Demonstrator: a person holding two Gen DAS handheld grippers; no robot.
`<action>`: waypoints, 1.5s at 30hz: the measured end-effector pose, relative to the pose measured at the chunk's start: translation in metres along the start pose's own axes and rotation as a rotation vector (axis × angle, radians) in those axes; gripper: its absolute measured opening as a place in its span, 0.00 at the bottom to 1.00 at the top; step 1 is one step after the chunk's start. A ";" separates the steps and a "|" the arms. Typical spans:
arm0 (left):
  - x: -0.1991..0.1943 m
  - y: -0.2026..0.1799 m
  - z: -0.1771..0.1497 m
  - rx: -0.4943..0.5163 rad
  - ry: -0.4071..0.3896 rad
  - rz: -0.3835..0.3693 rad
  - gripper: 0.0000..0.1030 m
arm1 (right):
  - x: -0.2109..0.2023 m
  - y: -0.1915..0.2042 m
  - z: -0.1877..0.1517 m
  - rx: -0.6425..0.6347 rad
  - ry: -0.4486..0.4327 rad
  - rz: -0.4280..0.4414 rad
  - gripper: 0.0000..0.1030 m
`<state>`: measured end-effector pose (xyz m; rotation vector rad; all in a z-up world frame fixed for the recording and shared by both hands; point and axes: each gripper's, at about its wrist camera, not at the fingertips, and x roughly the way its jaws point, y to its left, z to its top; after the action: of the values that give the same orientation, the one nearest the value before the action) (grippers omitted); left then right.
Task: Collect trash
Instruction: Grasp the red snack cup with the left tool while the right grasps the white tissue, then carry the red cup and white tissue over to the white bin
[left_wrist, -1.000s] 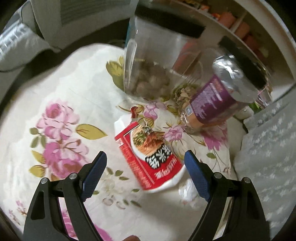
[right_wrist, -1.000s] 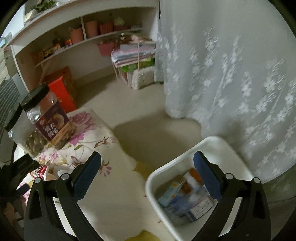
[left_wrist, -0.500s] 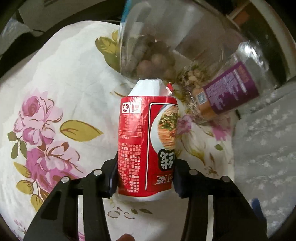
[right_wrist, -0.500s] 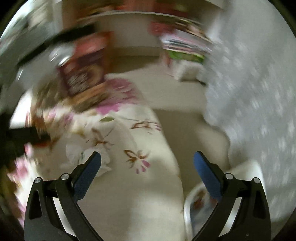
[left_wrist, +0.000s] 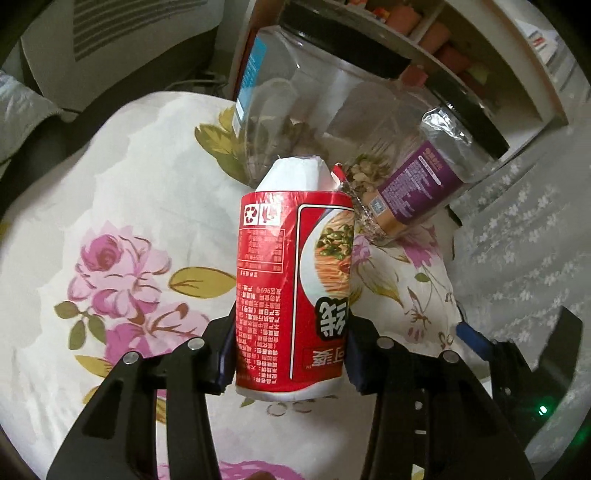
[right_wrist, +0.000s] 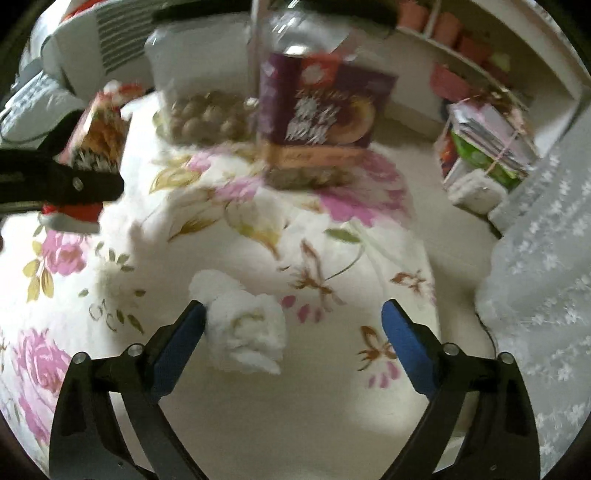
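Two pieces of trash are in play on the flower-print worktop (right_wrist: 332, 369). The left gripper (left_wrist: 291, 363) has its fingers clenched on a red noodle packet (left_wrist: 291, 295), pinching it near its lower end so that the white end points toward twelve o'clock, at the jars; held this way it is likely clear of the cloth for carrying off. At one o'clock from the packet a purple-labelled jar (left_wrist: 413, 184) leans, with a larger clear jar (left_wrist: 314, 110) just behind; both hold food and look like things to leave alone. In the right wrist view the right gripper (right_wrist: 293, 321) has its fingers spread wide and closing, with a crumpled white tissue (right_wrist: 243, 325) between them, touching the finger at nine o'clock and well apart from the other. The tissue lies on the worktop, not yet grasped.
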<state>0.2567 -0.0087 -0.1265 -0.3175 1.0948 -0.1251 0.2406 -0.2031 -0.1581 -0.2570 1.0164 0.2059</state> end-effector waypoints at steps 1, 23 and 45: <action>-0.002 0.003 -0.001 0.002 -0.002 0.003 0.45 | 0.003 0.003 -0.001 -0.001 0.009 0.024 0.86; -0.098 -0.005 -0.031 0.109 -0.269 0.156 0.45 | -0.113 0.023 0.016 0.246 -0.242 -0.068 0.26; -0.199 -0.116 -0.130 0.237 -0.535 0.112 0.45 | -0.248 -0.036 -0.098 0.492 -0.449 -0.292 0.27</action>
<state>0.0569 -0.0930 0.0254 -0.0662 0.5576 -0.0632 0.0450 -0.2795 0.0094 0.0913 0.5482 -0.2457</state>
